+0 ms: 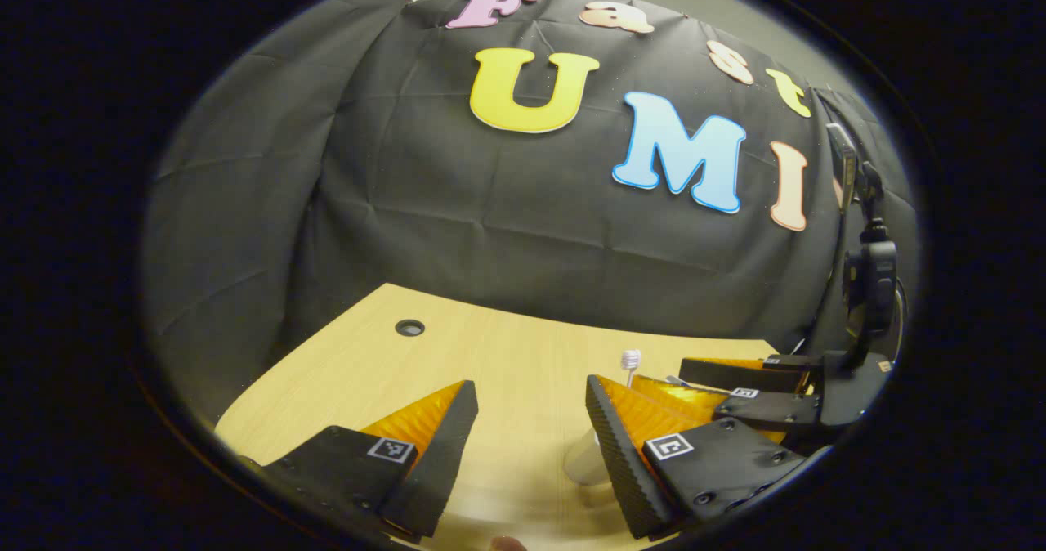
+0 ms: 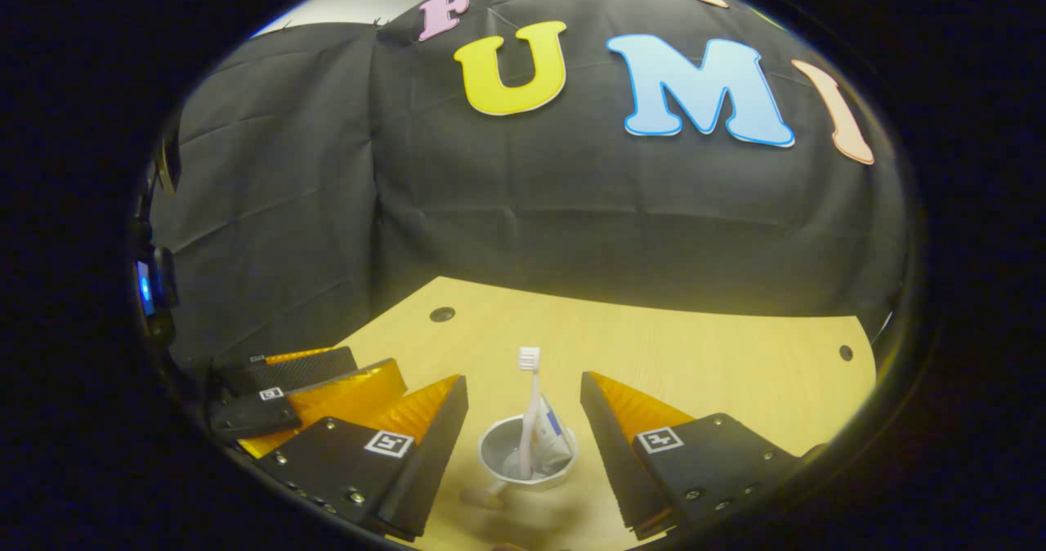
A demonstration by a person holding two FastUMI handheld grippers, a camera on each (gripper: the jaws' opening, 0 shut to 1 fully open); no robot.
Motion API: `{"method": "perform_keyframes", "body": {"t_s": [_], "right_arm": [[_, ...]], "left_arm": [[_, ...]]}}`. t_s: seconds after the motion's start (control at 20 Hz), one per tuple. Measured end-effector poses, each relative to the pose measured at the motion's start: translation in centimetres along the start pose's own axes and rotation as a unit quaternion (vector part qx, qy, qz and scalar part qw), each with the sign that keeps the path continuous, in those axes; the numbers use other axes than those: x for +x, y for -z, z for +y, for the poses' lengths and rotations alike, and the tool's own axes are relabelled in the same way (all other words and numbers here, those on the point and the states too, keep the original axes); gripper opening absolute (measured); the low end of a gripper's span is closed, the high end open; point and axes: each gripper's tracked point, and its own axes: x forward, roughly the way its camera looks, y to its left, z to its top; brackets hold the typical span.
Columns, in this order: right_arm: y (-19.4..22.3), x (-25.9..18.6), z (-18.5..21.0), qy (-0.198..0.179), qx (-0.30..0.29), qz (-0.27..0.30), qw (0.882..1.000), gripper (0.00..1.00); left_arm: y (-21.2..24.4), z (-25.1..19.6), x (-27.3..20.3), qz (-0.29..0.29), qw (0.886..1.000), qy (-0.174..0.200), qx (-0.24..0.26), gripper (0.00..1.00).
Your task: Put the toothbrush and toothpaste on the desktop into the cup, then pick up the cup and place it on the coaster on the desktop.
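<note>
Spread wide at the bottom of the right gripper view, the right gripper (image 2: 523, 428) has nothing between its fingers touching them; the cup (image 2: 527, 454) stands on the wooden desktop (image 2: 719, 355) in the gap between the two fingers, apart from both. Inside the cup the toothbrush (image 2: 529, 408) stands nearly upright, bristle head up, and the toothpaste (image 2: 554, 441) leans against the rim just beside it. To the left in this view, the left gripper (image 2: 327, 371) lies low over the desktop, near the cup. In the left gripper view, that gripper (image 1: 531, 424) also has its fingers spread apart and empty. The cup (image 1: 584, 457) shows partly behind its right-hand finger, with the toothbrush head (image 1: 630, 360) rising above that finger's tip. Farther right, the right gripper (image 1: 739, 383) reaches in over the desktop (image 1: 490, 355) beside the cup.
</note>
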Motion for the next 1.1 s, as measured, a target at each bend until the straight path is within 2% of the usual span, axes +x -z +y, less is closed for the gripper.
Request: {"method": "perform_keyframes", "body": {"t_s": [0.25,0.6,0.8,1.1], "right_arm": [[-2.0,-2.0,-1.9,0.024,0.008,-0.024,0.999,0.84],[-4.2,-5.7,-6.5,0.075,0.032,-0.054,0.995,0.84],[-3.9,-7.4,-9.3,0.103,0.045,-0.052,0.992,0.84],[-2.9,-9.0,-12.4,0.128,0.077,-0.046,0.988,0.84]], "left_arm": [[-0.3,-2.7,0.3,0.005,1.0,0.026,0.013,0.87],[1.8,-7.1,1.0,0.049,0.997,0.057,0.022,0.87],[3.8,-8.7,1.3,0.096,0.993,0.059,0.03,0.87],[7.8,-10.0,2.1,0.179,0.982,0.056,0.037,0.87]]}}
